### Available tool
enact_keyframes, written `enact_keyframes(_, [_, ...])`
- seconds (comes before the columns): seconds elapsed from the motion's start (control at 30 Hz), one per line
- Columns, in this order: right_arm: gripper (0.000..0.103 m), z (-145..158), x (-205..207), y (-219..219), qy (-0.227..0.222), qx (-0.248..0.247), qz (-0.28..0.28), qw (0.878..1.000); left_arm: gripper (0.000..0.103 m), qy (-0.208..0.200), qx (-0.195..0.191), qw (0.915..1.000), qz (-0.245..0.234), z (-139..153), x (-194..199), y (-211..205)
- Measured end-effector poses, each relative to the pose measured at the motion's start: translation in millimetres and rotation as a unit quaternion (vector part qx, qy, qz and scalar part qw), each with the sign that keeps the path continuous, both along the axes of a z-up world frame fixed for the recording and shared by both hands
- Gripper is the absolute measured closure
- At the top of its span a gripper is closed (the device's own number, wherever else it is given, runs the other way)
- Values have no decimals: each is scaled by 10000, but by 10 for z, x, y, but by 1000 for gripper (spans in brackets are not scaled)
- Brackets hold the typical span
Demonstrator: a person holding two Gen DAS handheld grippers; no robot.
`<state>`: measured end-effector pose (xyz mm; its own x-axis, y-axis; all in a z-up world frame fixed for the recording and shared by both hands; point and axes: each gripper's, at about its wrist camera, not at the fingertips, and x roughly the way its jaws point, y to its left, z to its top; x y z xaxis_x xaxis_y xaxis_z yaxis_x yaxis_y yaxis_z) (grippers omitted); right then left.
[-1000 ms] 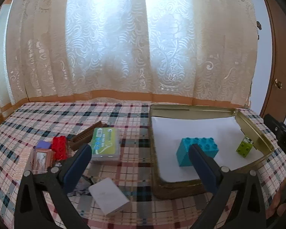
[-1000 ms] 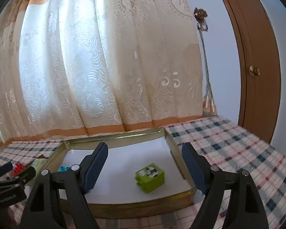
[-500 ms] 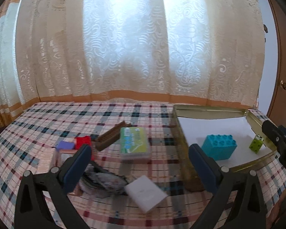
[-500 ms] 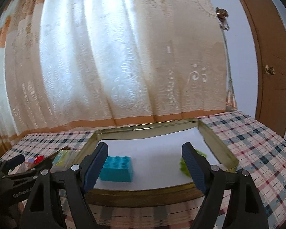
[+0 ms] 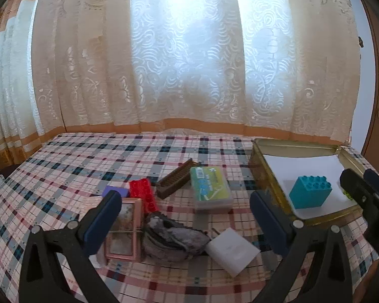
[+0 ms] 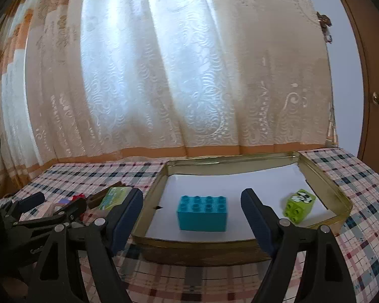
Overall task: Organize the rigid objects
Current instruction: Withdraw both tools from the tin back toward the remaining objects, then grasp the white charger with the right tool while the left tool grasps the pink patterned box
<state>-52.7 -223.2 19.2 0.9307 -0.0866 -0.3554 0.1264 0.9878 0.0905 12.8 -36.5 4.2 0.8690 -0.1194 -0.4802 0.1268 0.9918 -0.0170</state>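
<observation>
Bricks and small boxes make up the job, split between two places on the checked tablecloth (image 5: 70,156). Inside the gold tin tray (image 6: 323,181), on its white paper liner, lie a teal brick (image 6: 202,213) and a lime brick (image 6: 299,205), well apart. Left of the tray, loose on the cloth, are a red brick (image 5: 141,194), a purple block (image 5: 115,190), a brown comb-like piece (image 5: 175,179), a green-labelled plastic case (image 5: 211,186), a pink-framed card box (image 5: 123,229), a white box (image 5: 231,250) and a crumpled grey pouch (image 5: 174,234), which looks soft rather than rigid.

The left gripper (image 5: 184,222) hangs above this pile with its fingers (image 5: 102,223) spread wide and nothing between them. The right gripper (image 6: 192,217) faces the tray, its fingers (image 6: 255,217) likewise spread and empty; the teal brick sits beyond them, not touched.

By the look of it, the pile pieces are light, hard plastic or card. The red brick should be stiff and take a firm squeeze; its flat side walls are the best place to hold, since the studded top gives an uneven seat. The plastic case looks smooth and possibly slippery, and wide, so its narrower sides are the safer grip. The white box may dent if squeezed hard. The framed box lies touching the pouch, so lifting it may drag the pouch along.
</observation>
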Motion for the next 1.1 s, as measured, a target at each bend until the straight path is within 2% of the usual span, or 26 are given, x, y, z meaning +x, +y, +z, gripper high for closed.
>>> enact_keyframes(0.3, [21, -37, 116, 269, 322, -56, 460, 9984, 0, 98, 18, 9997, 212, -20, 61, 300])
enact_keyframes(0.5, [21, -112, 225, 531, 704, -109, 1017, 9923, 0, 256, -216, 9985, 421, -47, 131, 680])
enact_keyframes(0.57, [21, -146, 273, 639, 868, -155, 1218, 9886, 0, 304, -409, 9975, 497, -58, 163, 850])
enact_keyframes(0.7, [21, -223, 370, 896, 1213, -431, 1555, 9794, 0, 259, -477, 9961, 698, -61, 183, 1067])
enact_keyframes(0.8, [21, -252, 399, 1041, 1333, -551, 1879, 9715, 0, 327, -494, 9963, 627, -78, 186, 1136])
enact_keyframes(0.97, [21, -308, 474, 1141, 1568, -658, 2012, 9647, 0, 508, -484, 9967, 398, -106, 201, 1124])
enact_keyframes(1.03, [24, -362, 543, 1156, 1797, -608, 2042, 9604, 0, 584, -438, 9967, 345, -118, 213, 1108])
enact_keyframes(1.1, [31, -427, 619, 1178, 2038, -568, 2087, 9548, 0, 695, -463, 9960, 327, -141, 238, 1115])
